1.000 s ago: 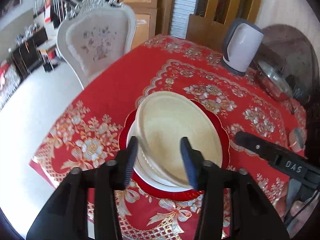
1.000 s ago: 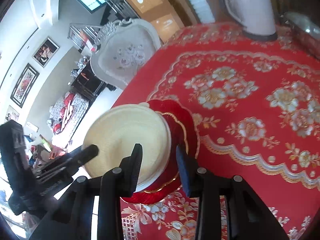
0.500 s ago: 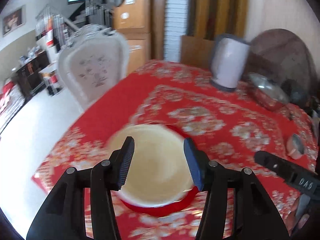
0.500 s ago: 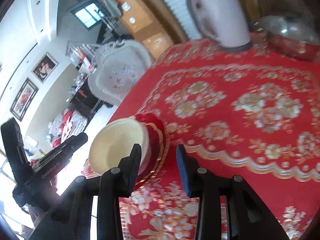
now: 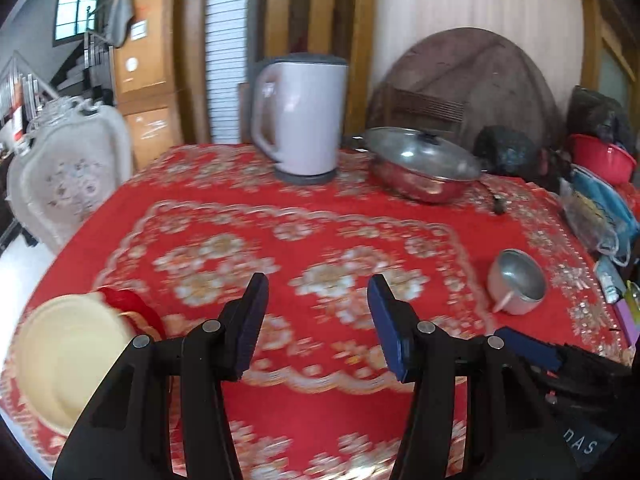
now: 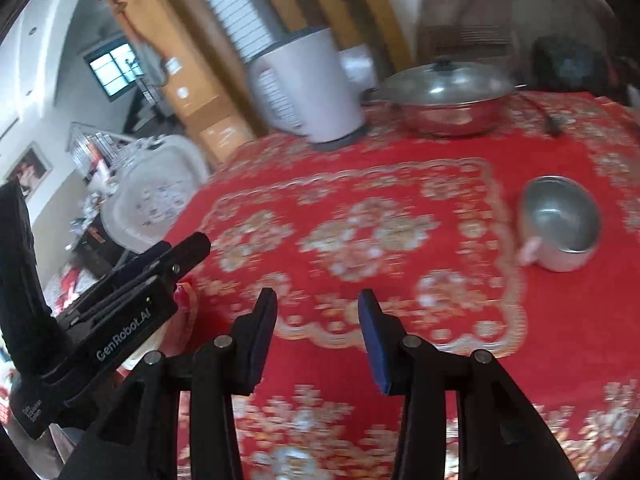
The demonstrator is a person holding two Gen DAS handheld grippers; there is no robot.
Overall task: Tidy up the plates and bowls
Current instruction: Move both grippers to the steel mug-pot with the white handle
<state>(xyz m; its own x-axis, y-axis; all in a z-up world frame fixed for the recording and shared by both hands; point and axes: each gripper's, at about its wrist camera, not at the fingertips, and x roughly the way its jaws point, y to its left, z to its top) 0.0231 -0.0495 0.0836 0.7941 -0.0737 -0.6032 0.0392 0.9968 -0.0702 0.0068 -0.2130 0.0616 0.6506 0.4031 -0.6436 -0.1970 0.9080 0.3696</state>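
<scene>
Left wrist view: the left gripper (image 5: 316, 320) hangs over the red tablecloth (image 5: 320, 220) with its jaws parted and nothing between them. The cream bowl (image 5: 68, 356) sits at the table's near left corner, stacked on a red plate (image 5: 128, 304), well to the left of those fingers. A small metal bowl (image 5: 518, 280) with a pale handle stands alone toward the right edge. At the far side are a white kettle (image 5: 300, 116) and, just beside it on the right, a lidded steel pan (image 5: 420, 164). A white chair (image 5: 68, 176) stands off the left edge.

Right wrist view: the right gripper (image 6: 316, 328) is released too; its jaws have just been opening and hold nothing, only cloth showing between them. The metal bowl lies ahead and to the right, well apart from the fingertips. The left gripper's body crosses the left of this frame, hiding most of the stack.
</scene>
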